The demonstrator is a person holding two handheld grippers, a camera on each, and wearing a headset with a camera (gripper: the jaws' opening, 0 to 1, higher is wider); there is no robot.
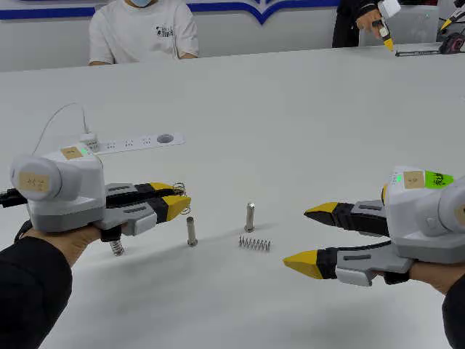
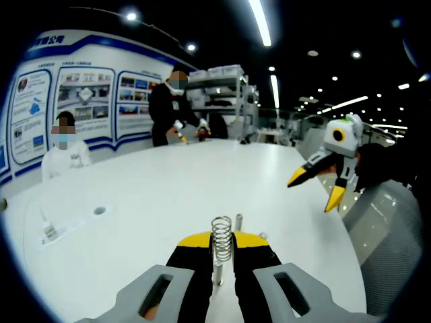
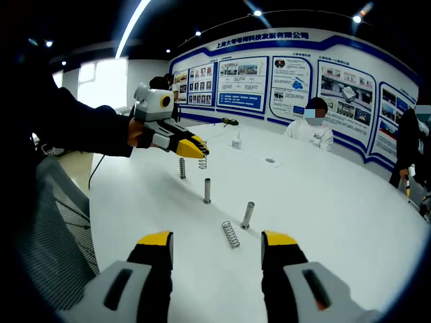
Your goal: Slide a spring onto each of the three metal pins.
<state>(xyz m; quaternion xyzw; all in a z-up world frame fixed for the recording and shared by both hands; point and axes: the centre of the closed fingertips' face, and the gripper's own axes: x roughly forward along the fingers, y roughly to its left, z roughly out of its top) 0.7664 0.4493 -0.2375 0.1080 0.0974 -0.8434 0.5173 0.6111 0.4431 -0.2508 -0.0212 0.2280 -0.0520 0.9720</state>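
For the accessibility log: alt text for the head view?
The left gripper holds a spring in shut fingers over a white table, where two bare pins stand near a loose spring lying flat; the right gripper is open.

A white power strip (image 1: 131, 143) lies on the table (image 1: 290, 94), a seated person (image 1: 143, 29) behind it.

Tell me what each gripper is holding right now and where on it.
The left gripper pinches a spring by its lower coils; the right gripper is open and holds nothing.
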